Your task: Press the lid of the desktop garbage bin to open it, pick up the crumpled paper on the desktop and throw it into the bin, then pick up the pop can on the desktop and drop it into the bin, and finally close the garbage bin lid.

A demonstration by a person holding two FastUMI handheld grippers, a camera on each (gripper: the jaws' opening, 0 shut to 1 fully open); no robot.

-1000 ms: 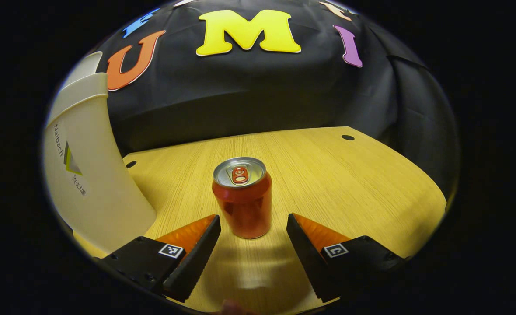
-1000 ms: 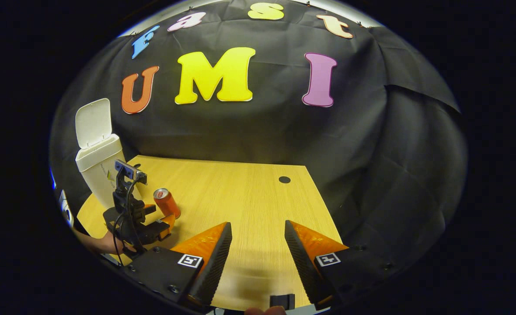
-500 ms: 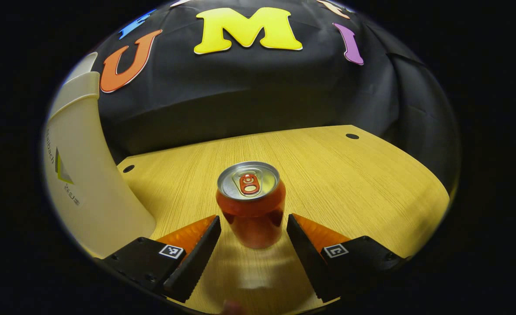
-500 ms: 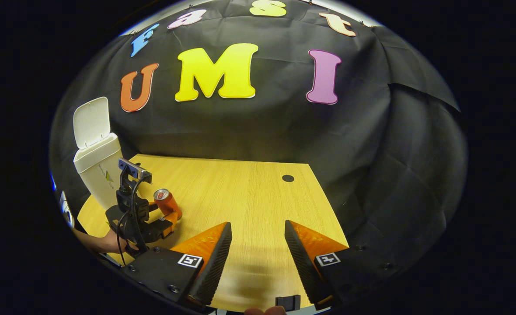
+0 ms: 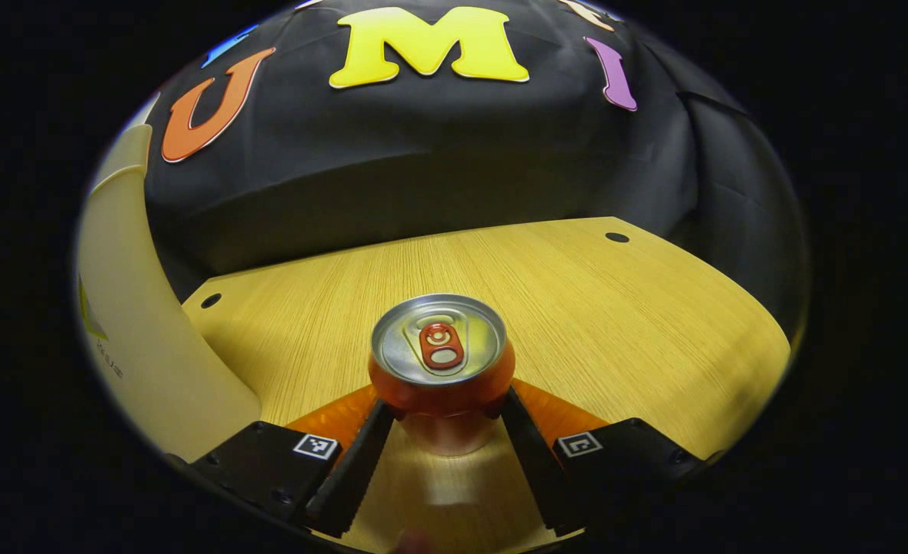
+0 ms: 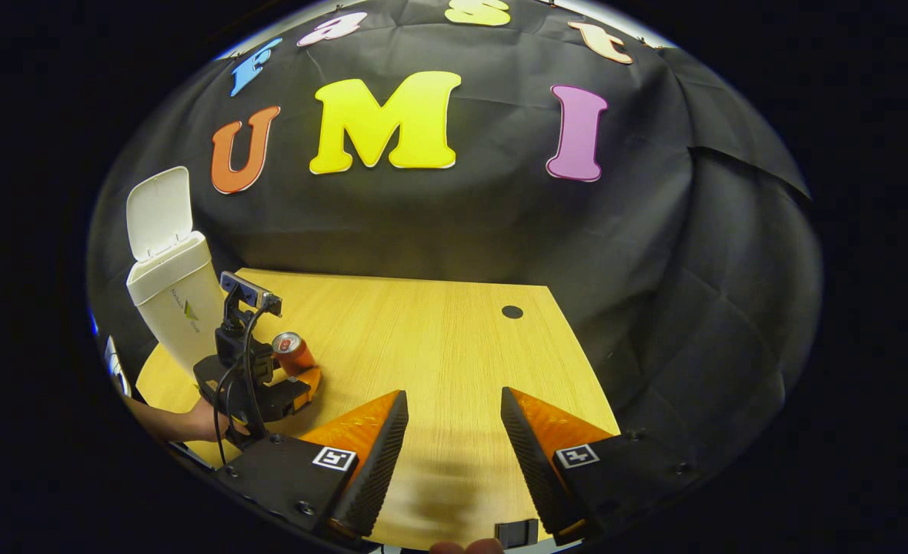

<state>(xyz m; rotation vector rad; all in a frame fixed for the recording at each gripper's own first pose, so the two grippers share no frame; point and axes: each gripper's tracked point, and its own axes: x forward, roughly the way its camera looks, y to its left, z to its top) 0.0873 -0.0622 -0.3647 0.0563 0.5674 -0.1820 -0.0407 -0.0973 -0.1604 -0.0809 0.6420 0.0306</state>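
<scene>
The can (image 5: 442,362) stood upright on the bench (image 5: 615,308), now between the fingers of the left gripper (image 5: 442,431), which had advanced and narrowed until both pressed its sides. The bin (image 6: 173,296), lid up, stood just left. The right gripper (image 6: 454,438) stayed wide open over bare bench.

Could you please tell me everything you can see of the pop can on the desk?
The pop can is a short metal can with a glossy orange-red body, a silver top and a red pull tab, unopened as far as shows. It stands upright on the wooden desk, right of the white bin, whose lid is up. It sits between the fingers of the left claw, close at its sides; whether they press it cannot be told. It looks undented.
</scene>
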